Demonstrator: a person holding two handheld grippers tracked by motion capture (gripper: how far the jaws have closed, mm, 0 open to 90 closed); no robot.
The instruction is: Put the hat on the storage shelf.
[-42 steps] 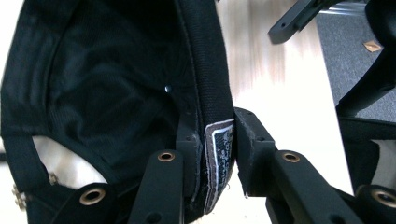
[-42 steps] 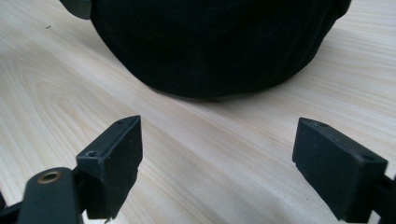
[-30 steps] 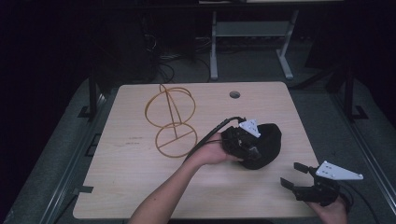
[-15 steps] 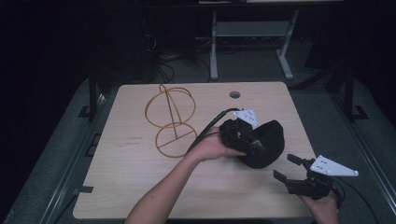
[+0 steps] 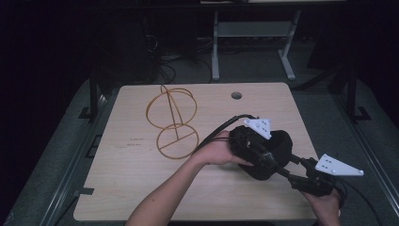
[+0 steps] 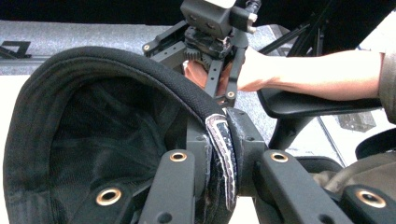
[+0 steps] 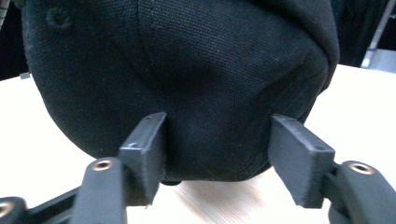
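A: Status? Where's the cap [image 5: 275, 155]?

B: Front right of the table [image 5: 141, 188], lifted just off the wood. Left gripper [image 5: 263, 157] is clamped on its rim band; the left gripper view shows the jaws pinched tight on the edge [image 6: 219, 154].

A: Right one?

B: Right gripper [image 5: 294, 169] is at the crown [image 7: 210, 93], jaws just been closing, fabric between them, pads [image 7: 147, 149] not pressing yet.

A: So, second grip?

B: Looks like it. Next: finish closing on the crown. The wire stand [image 5: 173, 120] sits well apart, probably the target.

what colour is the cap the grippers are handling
Black; the cap shows best in the right gripper view.
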